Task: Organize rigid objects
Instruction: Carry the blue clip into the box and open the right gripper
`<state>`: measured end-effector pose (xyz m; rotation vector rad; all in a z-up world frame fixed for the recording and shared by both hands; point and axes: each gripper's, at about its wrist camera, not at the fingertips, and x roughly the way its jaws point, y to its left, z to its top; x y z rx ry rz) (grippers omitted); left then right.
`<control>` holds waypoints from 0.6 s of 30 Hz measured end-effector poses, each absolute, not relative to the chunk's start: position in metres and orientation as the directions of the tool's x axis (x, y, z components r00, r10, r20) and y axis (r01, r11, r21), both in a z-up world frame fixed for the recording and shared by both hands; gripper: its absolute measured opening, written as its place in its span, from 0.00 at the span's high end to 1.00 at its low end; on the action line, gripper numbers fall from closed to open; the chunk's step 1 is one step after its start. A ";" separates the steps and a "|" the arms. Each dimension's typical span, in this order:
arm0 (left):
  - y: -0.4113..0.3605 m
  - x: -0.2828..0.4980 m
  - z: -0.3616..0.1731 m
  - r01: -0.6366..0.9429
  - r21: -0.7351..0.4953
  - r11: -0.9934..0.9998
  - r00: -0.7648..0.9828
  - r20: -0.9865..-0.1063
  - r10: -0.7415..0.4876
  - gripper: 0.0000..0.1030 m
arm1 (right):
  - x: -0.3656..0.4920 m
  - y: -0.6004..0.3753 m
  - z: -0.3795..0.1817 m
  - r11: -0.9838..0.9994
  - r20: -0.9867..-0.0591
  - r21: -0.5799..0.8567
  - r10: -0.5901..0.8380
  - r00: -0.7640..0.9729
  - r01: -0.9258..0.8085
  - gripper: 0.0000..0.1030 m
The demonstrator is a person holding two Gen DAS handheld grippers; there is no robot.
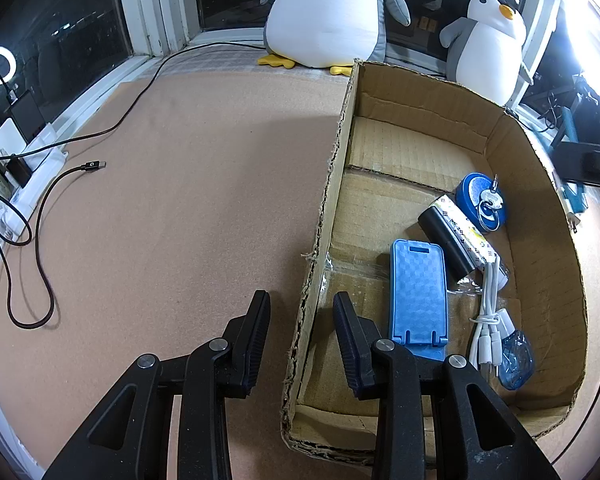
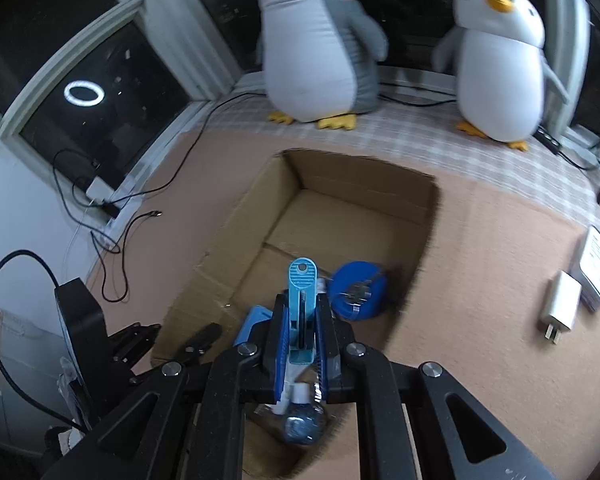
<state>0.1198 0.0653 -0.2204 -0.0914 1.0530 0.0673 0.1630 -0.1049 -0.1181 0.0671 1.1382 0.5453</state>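
The right gripper (image 2: 300, 332) has its jaws clamped on a light-blue plastic tool (image 2: 301, 296), above the open cardboard box (image 2: 416, 216). A round blue tin (image 2: 360, 290) lies inside. A white charger (image 2: 561, 305) rests on the tabletop (image 2: 492, 280).

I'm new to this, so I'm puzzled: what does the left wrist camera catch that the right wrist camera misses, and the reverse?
Only the left view shows the white cable and black-and-white tube in the box. Only the right view shows the white charger on the table and the blue tool clamped in the right gripper. Both show the cardboard box, blue round tin and two toy penguins.
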 end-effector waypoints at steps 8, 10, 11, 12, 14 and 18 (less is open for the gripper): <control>0.065 0.120 -0.220 -0.100 -0.043 0.994 0.493 -0.870 0.011 0.65 | 0.169 -0.072 -0.135 0.843 -0.850 0.325 0.459 0.258 -0.428 0.89; 0.065 0.120 -0.221 -0.100 -0.044 0.994 0.493 -0.870 0.011 0.65 | 0.172 -0.072 -0.139 0.844 -0.851 0.332 0.461 0.252 -0.422 0.89; 0.065 0.120 -0.220 -0.100 -0.044 0.994 0.493 -0.870 0.011 0.65 | 0.174 -0.071 -0.142 0.845 -0.851 0.335 0.461 0.249 -0.418 0.89; 0.065 0.120 -0.221 -0.099 -0.043 0.994 0.494 -0.870 0.011 0.65 | 0.176 -0.071 -0.144 0.845 -0.853 0.339 0.462 0.245 -0.413 0.89; 0.065 0.120 -0.220 -0.100 -0.044 0.994 0.494 -0.870 0.011 0.65 | 0.180 -0.071 -0.148 0.843 -0.853 0.352 0.467 0.231 -0.406 0.89; 0.065 0.120 -0.220 -0.099 -0.044 0.994 0.494 -0.870 0.011 0.65 | 0.182 -0.068 -0.155 0.838 -0.856 0.362 0.472 0.211 -0.409 0.89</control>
